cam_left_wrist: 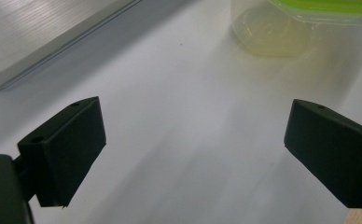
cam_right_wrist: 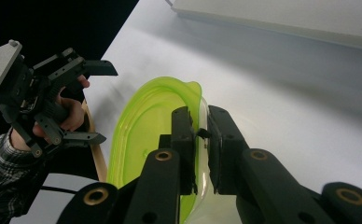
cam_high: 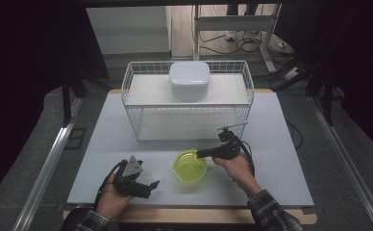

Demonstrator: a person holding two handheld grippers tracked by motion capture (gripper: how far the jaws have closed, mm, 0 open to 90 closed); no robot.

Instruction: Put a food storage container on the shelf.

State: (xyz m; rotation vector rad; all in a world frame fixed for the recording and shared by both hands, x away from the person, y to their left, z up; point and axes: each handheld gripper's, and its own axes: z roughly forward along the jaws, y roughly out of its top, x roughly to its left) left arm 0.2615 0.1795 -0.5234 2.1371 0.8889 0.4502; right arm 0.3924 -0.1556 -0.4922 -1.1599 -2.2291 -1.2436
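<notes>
A low, clear container with a lime-green lid [cam_high: 190,167] sits on the white tabletop near the front middle. My right gripper [cam_high: 200,153] comes at it from the right, its jaws shut on the container's rim. In the right gripper view the two pads of my right gripper [cam_right_wrist: 202,140] pinch the lid edge and wall of the container [cam_right_wrist: 146,126]. My left gripper [cam_high: 151,187] rests low at the front left, open and holding nothing. The left gripper view shows my left gripper [cam_left_wrist: 195,149] spread wide over bare table, with the container [cam_left_wrist: 281,32] beyond it. My left gripper [cam_right_wrist: 105,103] also appears in the right gripper view.
A white wire rack [cam_high: 188,103] stands at the back of the table, a white lidded box [cam_high: 189,79] on its top shelf. The tabletop [cam_high: 127,139] stretches between the rack and the hands. Metal rails run along both sides of the table.
</notes>
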